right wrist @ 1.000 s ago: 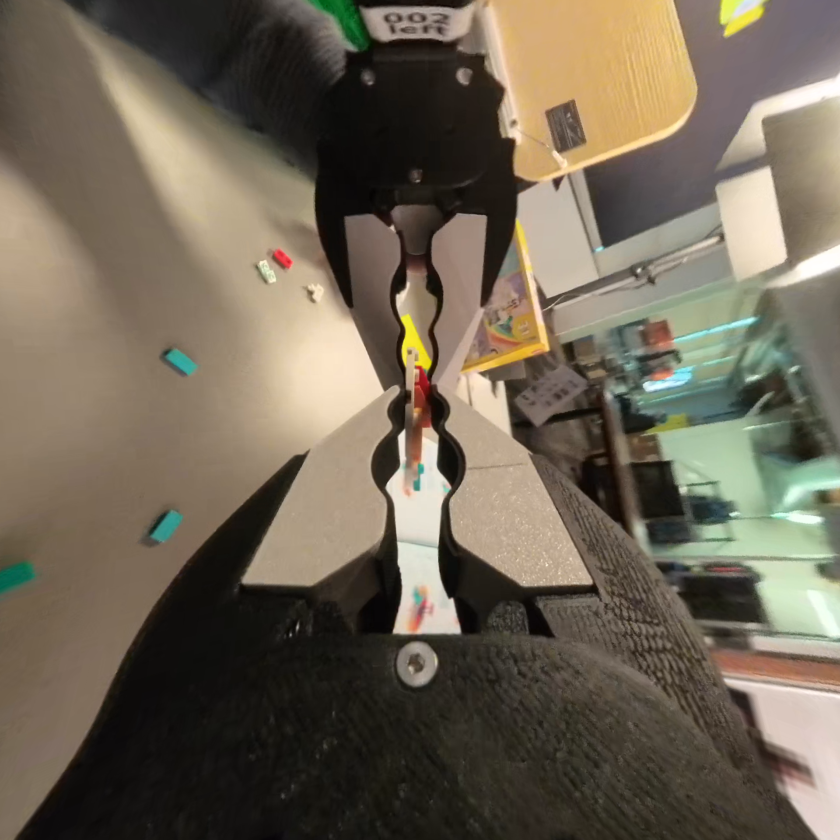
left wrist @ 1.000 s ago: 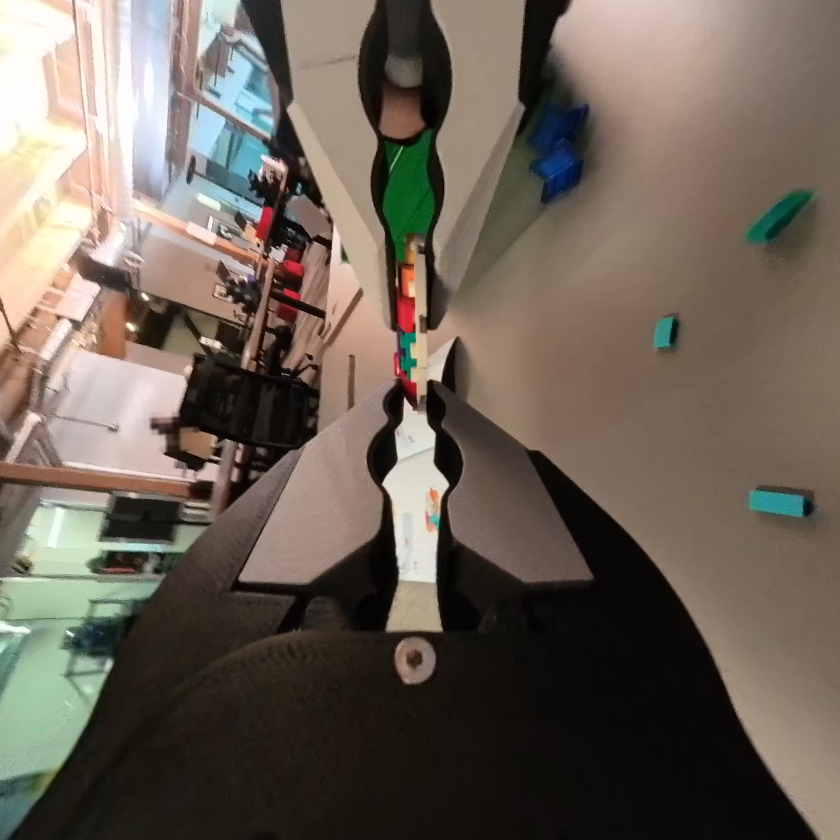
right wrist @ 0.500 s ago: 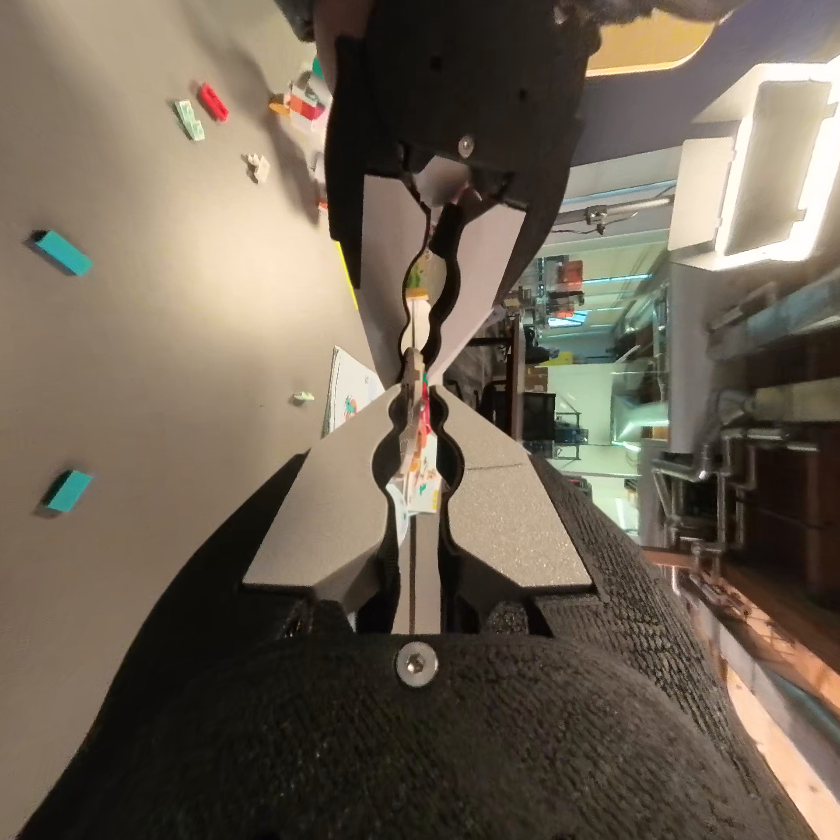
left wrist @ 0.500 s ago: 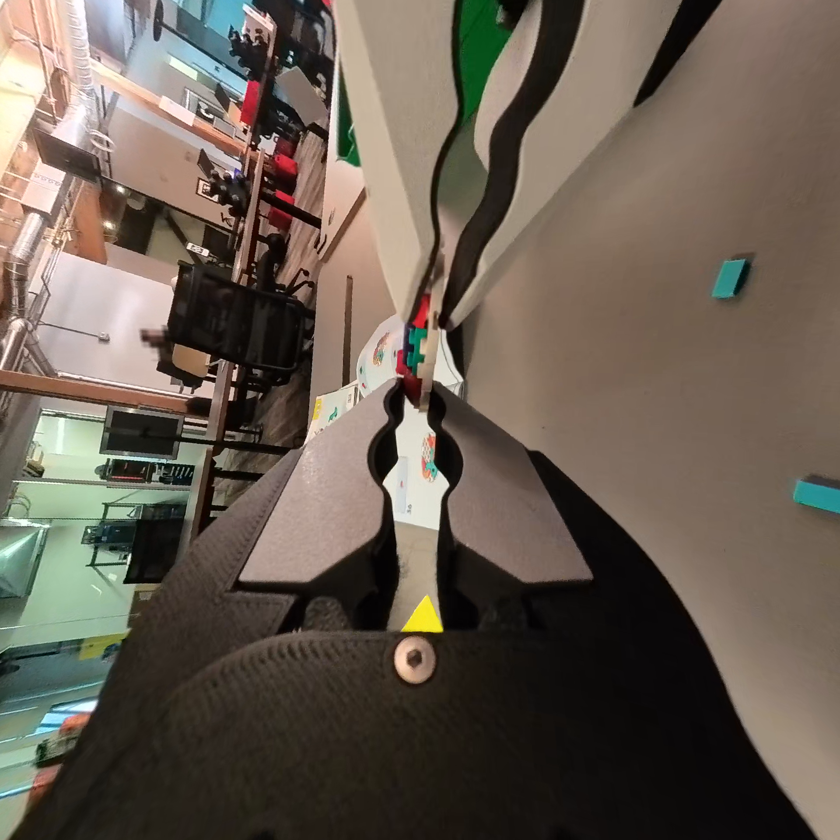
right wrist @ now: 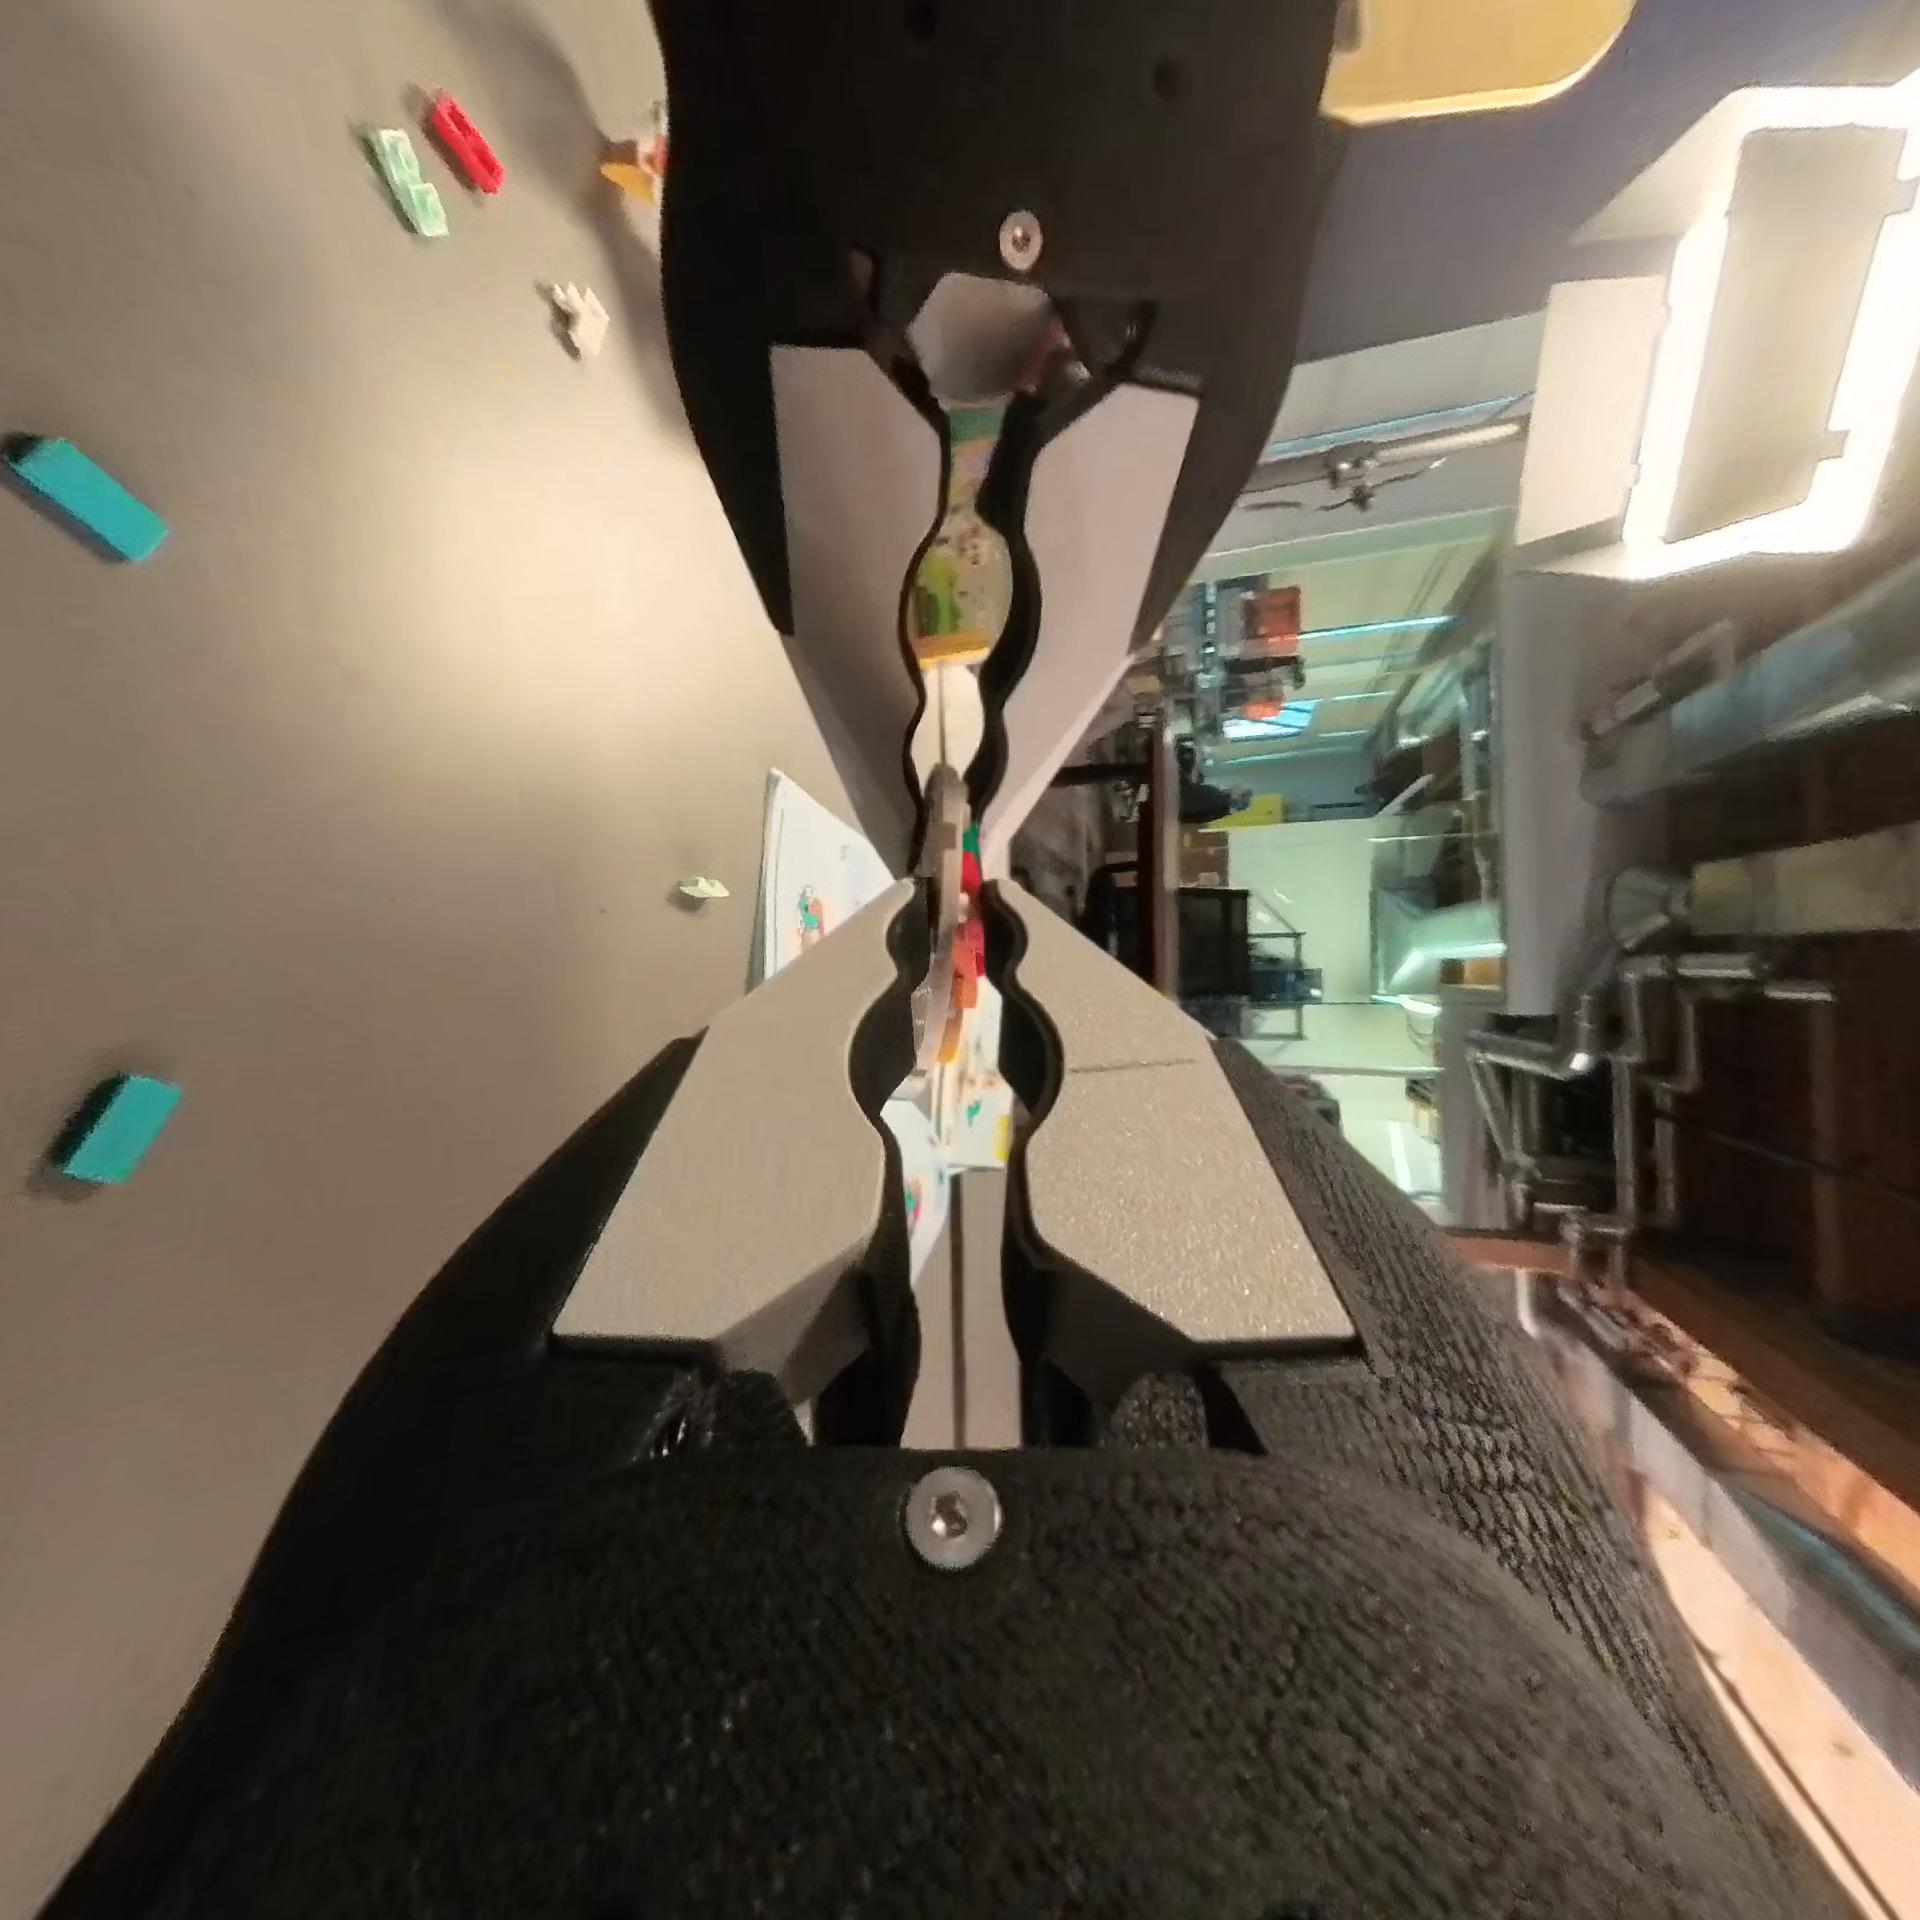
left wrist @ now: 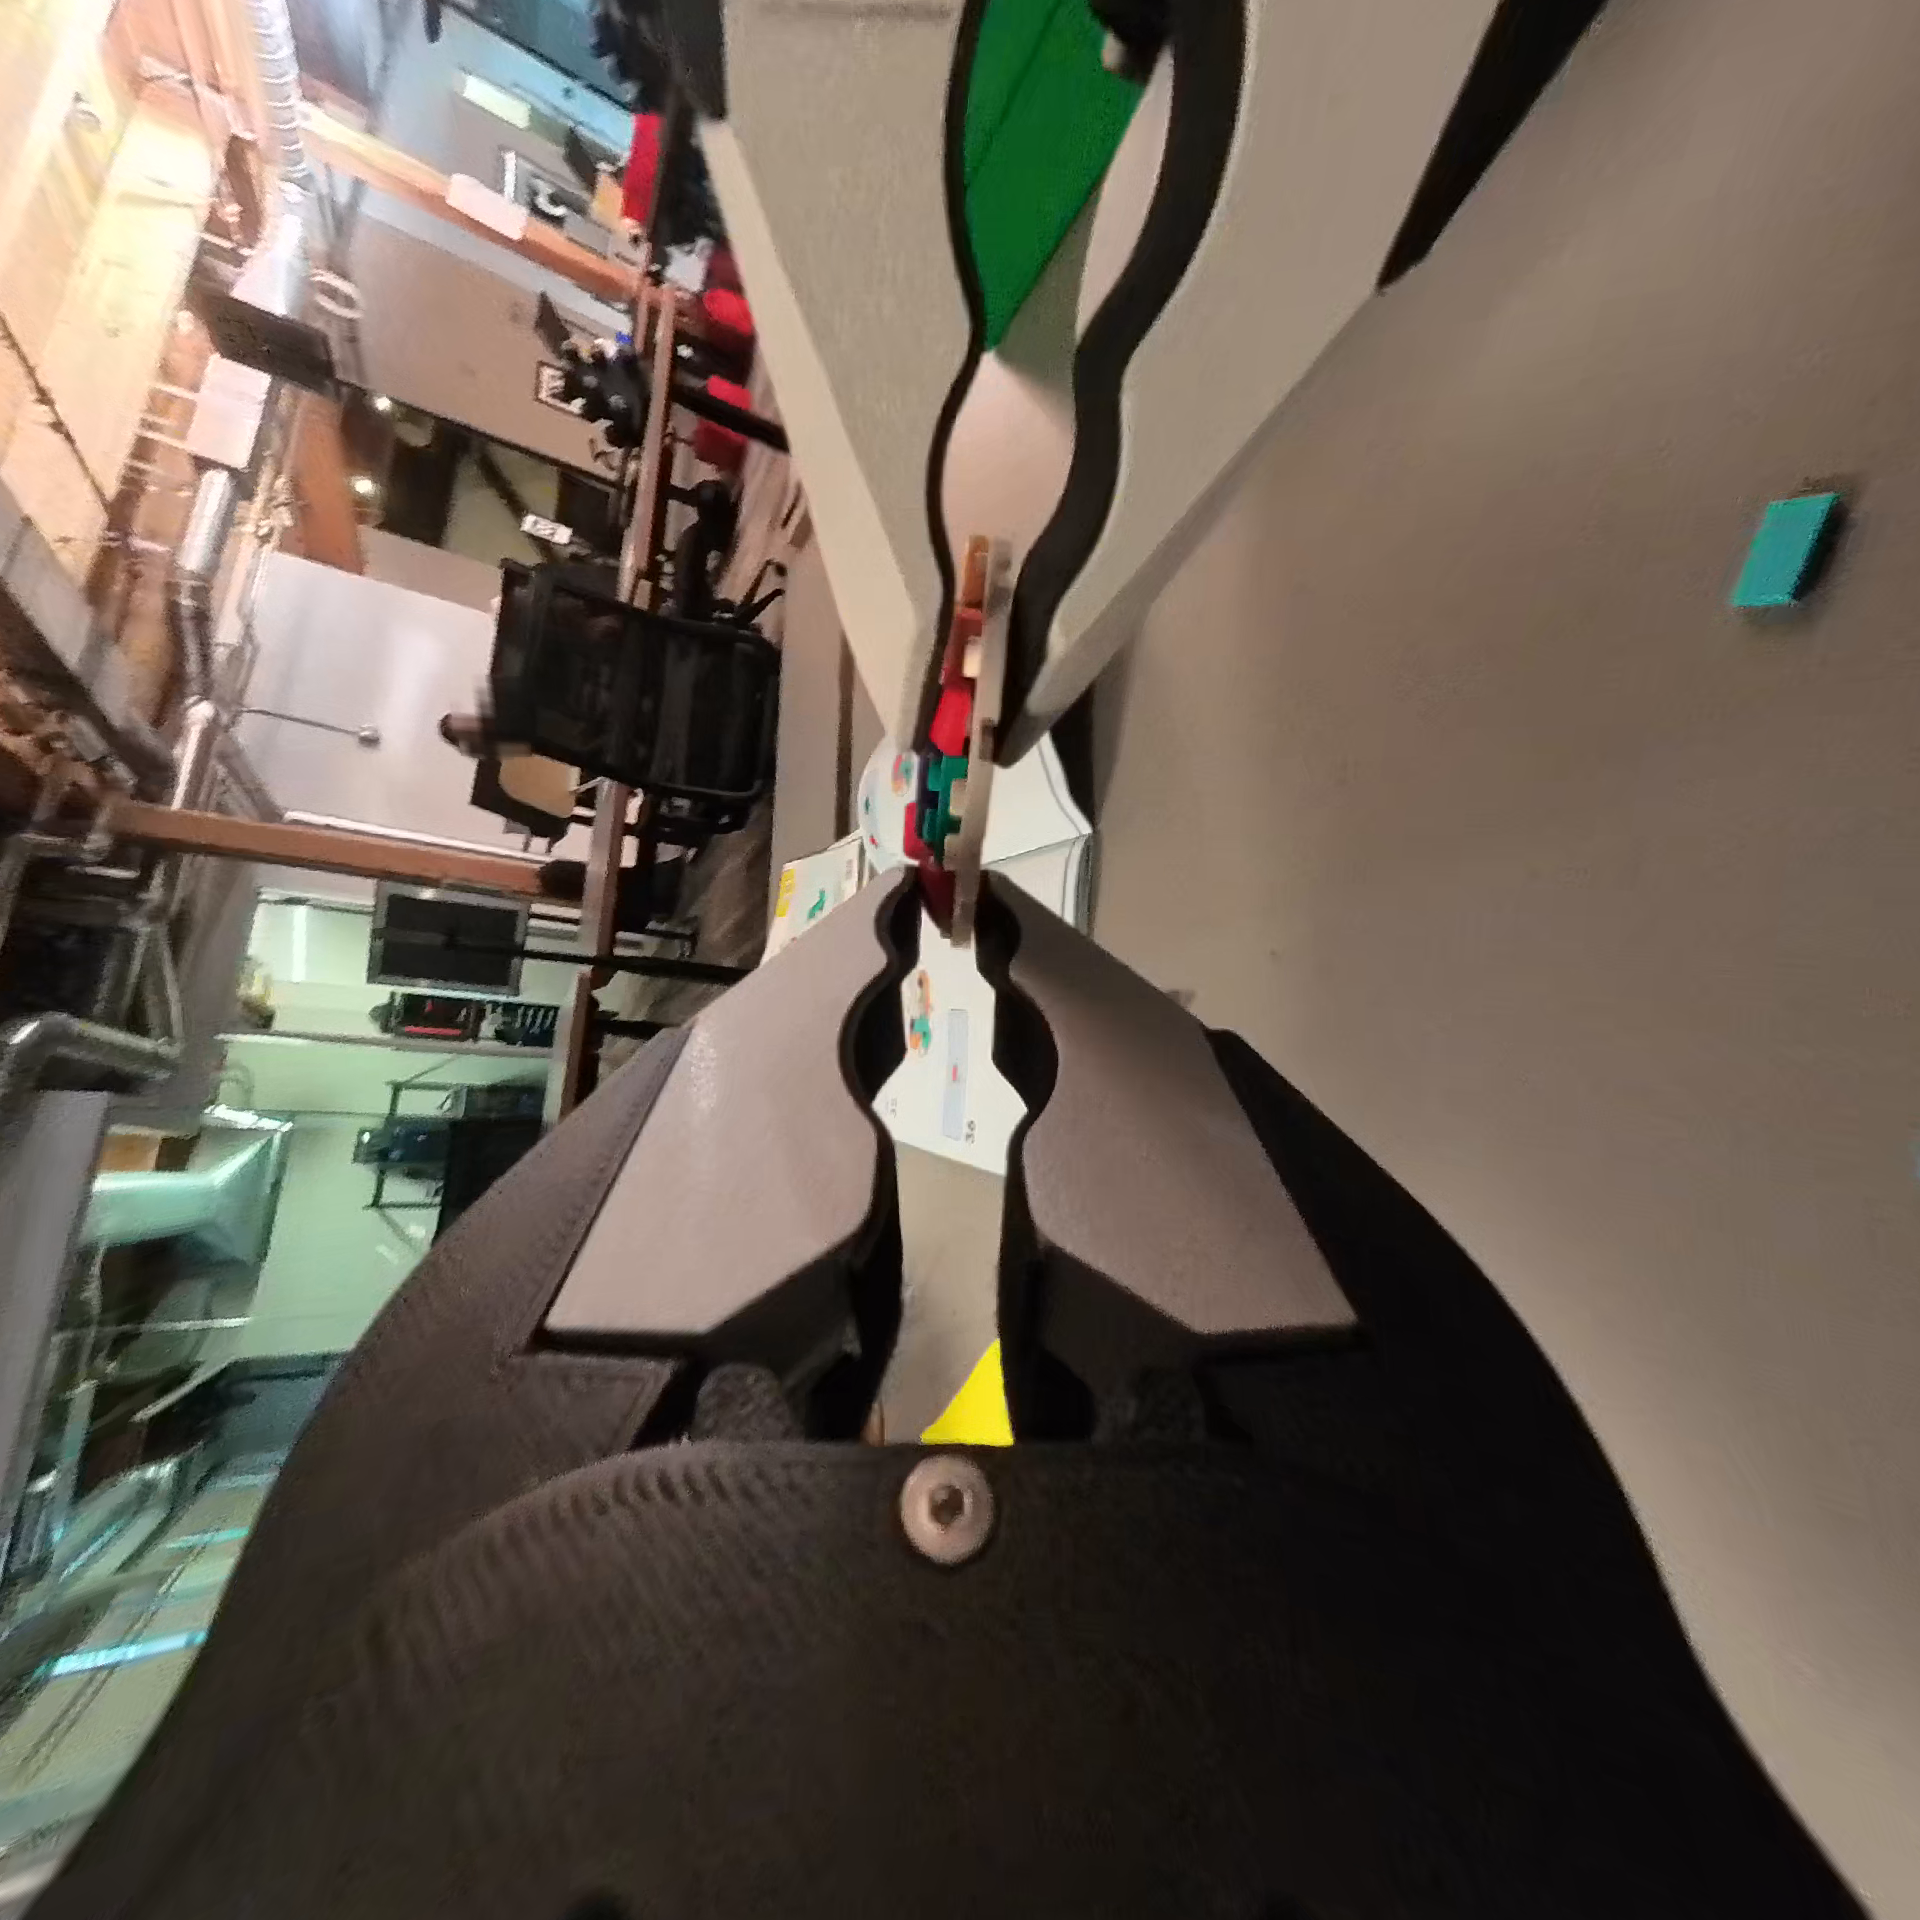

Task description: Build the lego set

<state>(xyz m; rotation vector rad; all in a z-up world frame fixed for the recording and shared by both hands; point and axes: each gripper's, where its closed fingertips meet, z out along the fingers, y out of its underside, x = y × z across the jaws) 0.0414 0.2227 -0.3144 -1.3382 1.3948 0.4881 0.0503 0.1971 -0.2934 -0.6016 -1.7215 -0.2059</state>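
Tongs of both hands met tip to tip above the grey tabletop (right wrist: 312, 727), each pair pressed onto the same small lego assembly (left wrist: 961, 769): left tongs (left wrist: 951, 904) pinched its near end, right tongs (right wrist: 951, 904) its opposite end. Showed a thin grey plate on edge with red, green and orange pieces already stacked on one face, so build judged partly done. Left plenty loose on the tabletop: teal bricks (right wrist: 88, 499) well apart, a red piece (right wrist: 468, 140), a pale green plate (right wrist: 405, 192) and a small white piece (right wrist: 577, 317) farther off. Lay open beyond the tips, an instruction booklet (right wrist: 805, 904). Could not tell which piece belonged next.
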